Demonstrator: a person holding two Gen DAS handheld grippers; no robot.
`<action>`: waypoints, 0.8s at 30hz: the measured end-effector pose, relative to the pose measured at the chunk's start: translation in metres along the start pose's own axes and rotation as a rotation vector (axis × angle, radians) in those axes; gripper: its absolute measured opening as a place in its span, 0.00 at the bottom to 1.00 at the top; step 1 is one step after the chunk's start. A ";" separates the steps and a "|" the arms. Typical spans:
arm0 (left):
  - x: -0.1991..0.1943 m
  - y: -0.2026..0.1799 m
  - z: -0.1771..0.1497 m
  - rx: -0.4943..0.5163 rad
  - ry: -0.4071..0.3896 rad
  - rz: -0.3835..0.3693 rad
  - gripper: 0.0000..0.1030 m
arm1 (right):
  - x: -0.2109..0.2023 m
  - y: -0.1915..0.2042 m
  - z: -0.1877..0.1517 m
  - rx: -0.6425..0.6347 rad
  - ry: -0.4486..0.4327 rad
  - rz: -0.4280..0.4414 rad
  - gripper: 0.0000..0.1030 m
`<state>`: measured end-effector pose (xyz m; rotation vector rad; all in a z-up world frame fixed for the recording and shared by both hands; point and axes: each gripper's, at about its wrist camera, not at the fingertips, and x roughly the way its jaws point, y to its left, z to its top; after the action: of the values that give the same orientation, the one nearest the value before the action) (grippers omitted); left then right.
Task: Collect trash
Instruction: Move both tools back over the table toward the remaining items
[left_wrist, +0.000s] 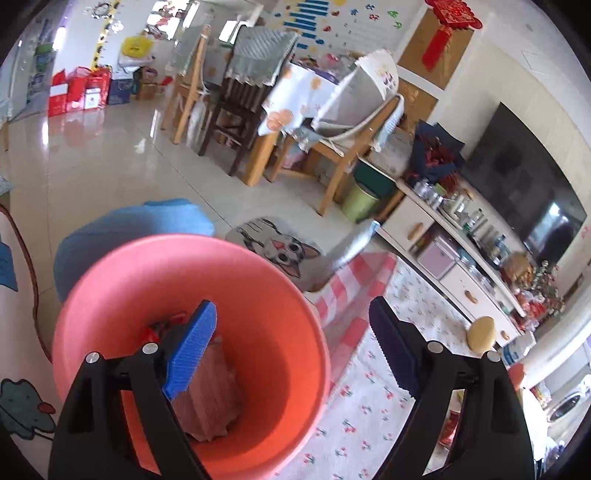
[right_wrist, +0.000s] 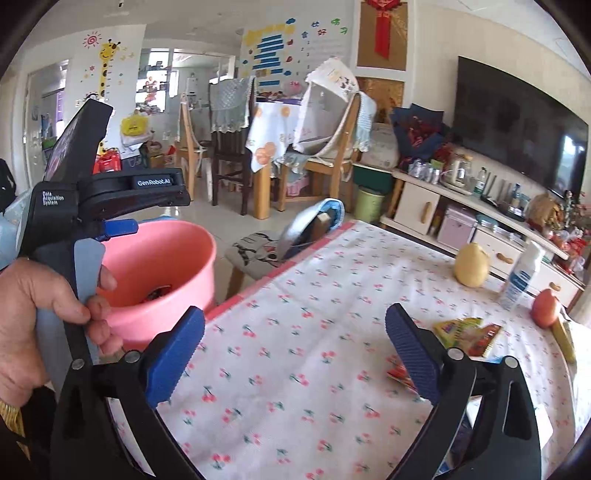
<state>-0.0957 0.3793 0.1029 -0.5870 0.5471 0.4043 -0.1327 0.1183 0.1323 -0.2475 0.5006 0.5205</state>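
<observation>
Hand-held gripper (left_wrist: 291, 314) gapes above upright pink bucket (left_wrist: 258, 288).

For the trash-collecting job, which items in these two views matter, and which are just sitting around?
Part of the job:
- pink bucket, trash already inside
- colourful wrappers on the table
- left gripper, open over the bucket
- right gripper, open, empty

Just lying about:
- yellow fruit
- red fruit
- white bottle
- cat-face stool
</observation>
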 end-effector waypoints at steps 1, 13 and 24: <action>0.000 -0.002 -0.002 0.000 0.008 -0.017 0.83 | -0.004 -0.005 -0.002 0.000 0.003 -0.015 0.95; -0.013 -0.060 -0.034 0.155 0.029 -0.095 0.84 | -0.043 -0.052 -0.036 0.077 0.060 -0.118 0.95; -0.028 -0.106 -0.074 0.298 0.057 -0.151 0.84 | -0.068 -0.091 -0.066 0.155 0.100 -0.119 0.95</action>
<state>-0.0916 0.2470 0.1112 -0.3505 0.6002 0.1583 -0.1610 -0.0094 0.1202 -0.1538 0.6170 0.3529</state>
